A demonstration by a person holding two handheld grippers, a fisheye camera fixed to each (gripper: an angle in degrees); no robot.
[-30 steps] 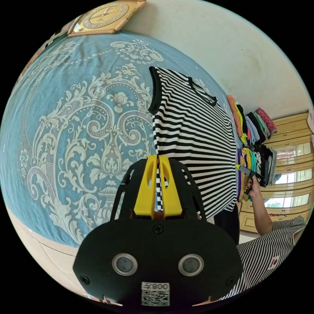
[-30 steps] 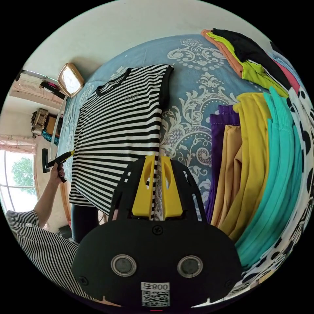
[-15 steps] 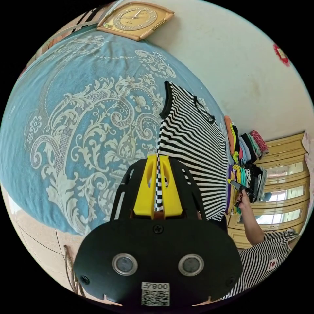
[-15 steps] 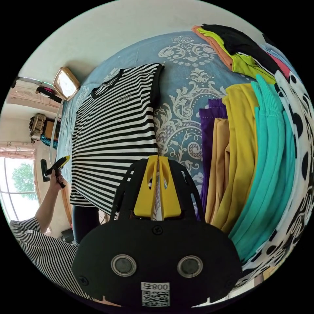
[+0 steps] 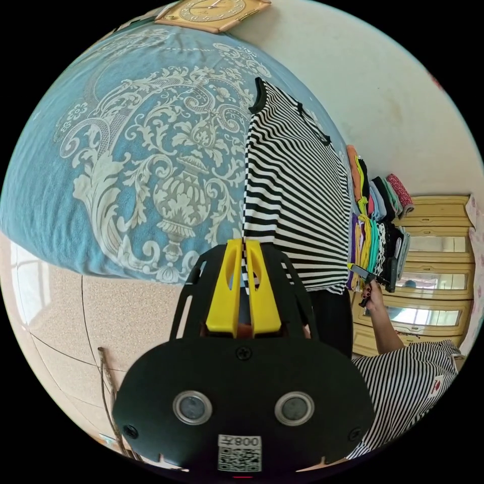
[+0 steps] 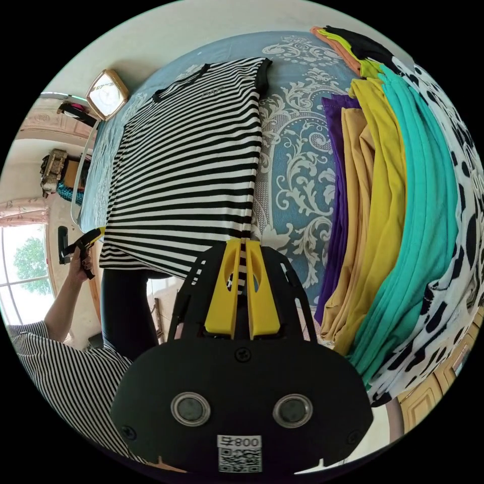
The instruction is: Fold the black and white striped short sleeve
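Note:
The black and white striped shirt [image 5: 297, 191] lies flat on a blue patterned bedspread [image 5: 141, 151], its sleeves folded in and its hem at the bed's edge. My left gripper [image 5: 244, 246] is shut on one hem corner. In the right gripper view the same shirt [image 6: 186, 171] stretches away from me, and my right gripper [image 6: 243, 247] is shut on the opposite hem corner. The other gripper [image 5: 364, 275] shows at the shirt's far hem in the left gripper view, held by a hand. Across in the right gripper view, the left gripper [image 6: 83, 244] appears in a hand too.
Folded clothes in purple, yellow, teal and spotted fabric [image 6: 398, 201] are stacked beside the shirt. A gold clock [image 5: 212, 7] leans on the wall at the bed's head. Tiled floor [image 5: 75, 322] lies below the bed edge. A person in a striped top [image 5: 403, 383] stands at the bed; yellow cabinets [image 5: 438, 262] behind.
Both grippers have pulled the hem back toward the bed's edge, dragging the shirt along the bedspread. Floor now shows under the left gripper. Both grips are unchanged.

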